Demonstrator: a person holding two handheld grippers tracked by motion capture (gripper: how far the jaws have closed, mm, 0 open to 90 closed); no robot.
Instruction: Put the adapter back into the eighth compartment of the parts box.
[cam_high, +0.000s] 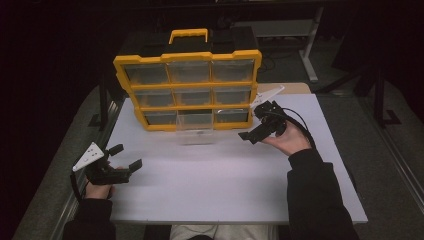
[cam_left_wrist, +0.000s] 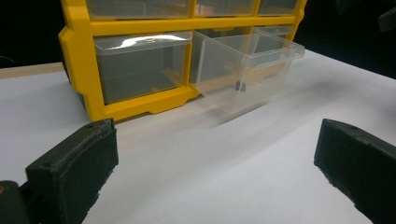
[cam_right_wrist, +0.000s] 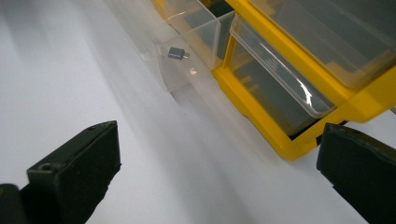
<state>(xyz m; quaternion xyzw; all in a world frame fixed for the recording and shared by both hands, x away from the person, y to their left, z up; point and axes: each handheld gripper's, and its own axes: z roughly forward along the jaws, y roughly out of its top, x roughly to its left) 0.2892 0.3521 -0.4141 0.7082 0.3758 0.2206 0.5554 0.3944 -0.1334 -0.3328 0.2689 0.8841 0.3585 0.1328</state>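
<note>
A yellow-framed organizer (cam_high: 187, 85) with clear drawers stands upright at the back of the white table (cam_high: 225, 185). Its bottom-middle clear drawer (cam_high: 196, 129) (cam_left_wrist: 243, 70) (cam_right_wrist: 182, 42) is pulled out, with a small dark part (cam_left_wrist: 239, 86) (cam_right_wrist: 177, 53) inside. My right gripper (cam_high: 256, 125) (cam_right_wrist: 219, 172) is open just right of that drawer, beside the organizer's lower right corner, holding nothing. My left gripper (cam_high: 125, 157) (cam_left_wrist: 215, 172) is open near the table's left front, well away from the organizer, with nothing between its jaws.
The organizer has a yellow carry handle (cam_high: 188, 35) on top. The other drawers (cam_left_wrist: 140, 65) are pushed in. A metal table leg (cam_high: 311, 45) stands at the back right. Dark floor surrounds the table.
</note>
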